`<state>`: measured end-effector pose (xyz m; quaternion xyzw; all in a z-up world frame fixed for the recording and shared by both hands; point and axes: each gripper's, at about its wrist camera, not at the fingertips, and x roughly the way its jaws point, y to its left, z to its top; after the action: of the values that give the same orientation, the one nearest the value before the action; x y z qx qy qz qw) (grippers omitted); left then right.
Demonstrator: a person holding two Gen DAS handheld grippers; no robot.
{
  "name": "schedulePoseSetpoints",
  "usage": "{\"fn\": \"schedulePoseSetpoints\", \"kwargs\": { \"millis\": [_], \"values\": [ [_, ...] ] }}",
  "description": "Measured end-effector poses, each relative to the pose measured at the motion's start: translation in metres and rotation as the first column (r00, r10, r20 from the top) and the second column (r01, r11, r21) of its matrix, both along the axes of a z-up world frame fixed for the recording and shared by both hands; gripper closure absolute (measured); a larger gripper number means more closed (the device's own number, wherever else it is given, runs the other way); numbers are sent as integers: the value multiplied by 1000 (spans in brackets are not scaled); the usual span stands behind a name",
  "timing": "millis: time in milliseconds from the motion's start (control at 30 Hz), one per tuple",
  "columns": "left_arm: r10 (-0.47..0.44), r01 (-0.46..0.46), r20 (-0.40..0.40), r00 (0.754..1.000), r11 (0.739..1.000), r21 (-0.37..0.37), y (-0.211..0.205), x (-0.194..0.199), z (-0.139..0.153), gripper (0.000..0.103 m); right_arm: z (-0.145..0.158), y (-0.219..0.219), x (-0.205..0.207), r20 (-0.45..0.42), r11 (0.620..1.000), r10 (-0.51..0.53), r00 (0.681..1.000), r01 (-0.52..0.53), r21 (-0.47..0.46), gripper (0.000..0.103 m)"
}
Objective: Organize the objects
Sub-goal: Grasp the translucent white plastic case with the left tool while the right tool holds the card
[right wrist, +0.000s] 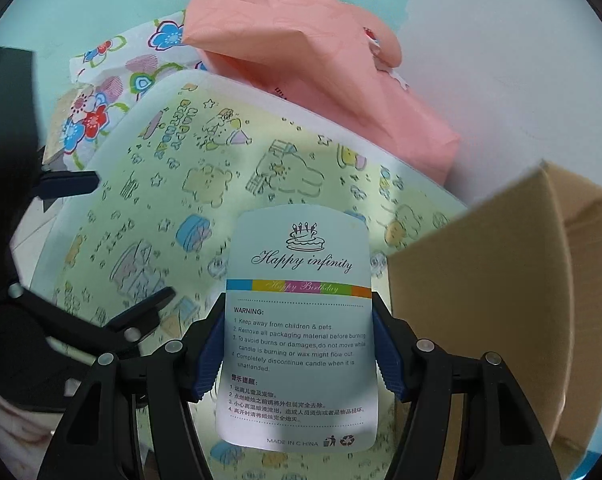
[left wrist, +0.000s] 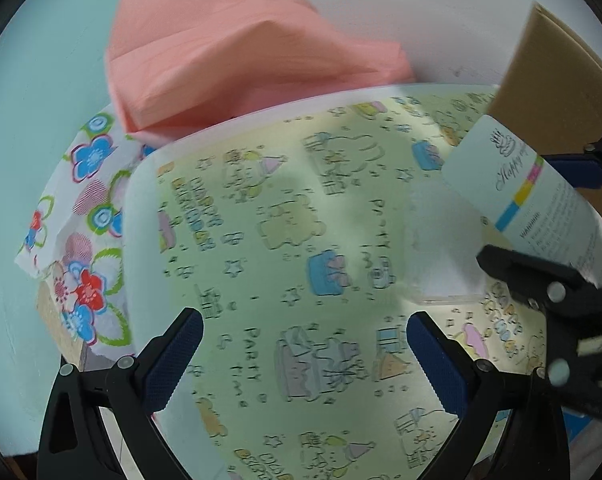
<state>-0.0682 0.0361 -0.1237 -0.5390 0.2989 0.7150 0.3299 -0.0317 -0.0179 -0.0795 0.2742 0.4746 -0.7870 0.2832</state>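
Observation:
My right gripper [right wrist: 299, 344] is shut on a candle pack [right wrist: 299, 320], a white card printed "Happy infinity" with a warning text. It holds the pack above a pale green party-print sheet [right wrist: 161, 200]. In the left wrist view the pack [left wrist: 521, 192] shows at the right with the right gripper's fingers [left wrist: 541, 280] around it. My left gripper [left wrist: 305, 360] is open and empty, low over the party-print sheet [left wrist: 281, 240]. A pink folded paper bag [left wrist: 229, 60] lies behind the sheet, and shows in the right wrist view [right wrist: 321, 60].
A flower-print napkin [left wrist: 85, 208] lies left of the sheet, and also shows in the right wrist view [right wrist: 113, 92]. An open brown cardboard box [right wrist: 501, 280] stands at the right, its flap [left wrist: 561, 80] showing in the left wrist view. The surface is light turquoise [left wrist: 41, 100].

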Motion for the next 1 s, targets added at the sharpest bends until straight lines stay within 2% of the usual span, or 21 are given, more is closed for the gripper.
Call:
{"fn": "schedulePoseSetpoints", "kwargs": {
  "millis": [100, 267, 367, 567, 833, 1000],
  "values": [
    [-34, 34, 21, 999, 999, 1, 8, 9, -4, 1, 1, 12, 1, 19, 999, -26, 999, 27, -23, 36],
    [-89, 88, -18, 996, 995, -49, 16, 20, -11, 1, -4, 37, -2, 74, 997, -59, 996, 62, -35, 36],
    [-68, 67, -15, 998, 996, -64, 10, 15, -14, 1, -12, 48, 0, 89, 997, -70, 994, 72, -22, 36],
    [-15, 15, 7, 1000, 1000, -22, 18, 9, -8, 0, -23, 67, -4, 135, 994, -100, 986, 104, -25, 36],
    [-12, 10, -69, 998, 999, -33, 40, 14, -10, 1, -33, 80, -9, 214, 988, -122, 969, 139, -65, 36],
    [6, -15, -163, 987, 998, -57, 48, 15, -7, 1, -41, 87, -13, 250, 983, -144, 957, 167, -74, 36]
  ]
}}
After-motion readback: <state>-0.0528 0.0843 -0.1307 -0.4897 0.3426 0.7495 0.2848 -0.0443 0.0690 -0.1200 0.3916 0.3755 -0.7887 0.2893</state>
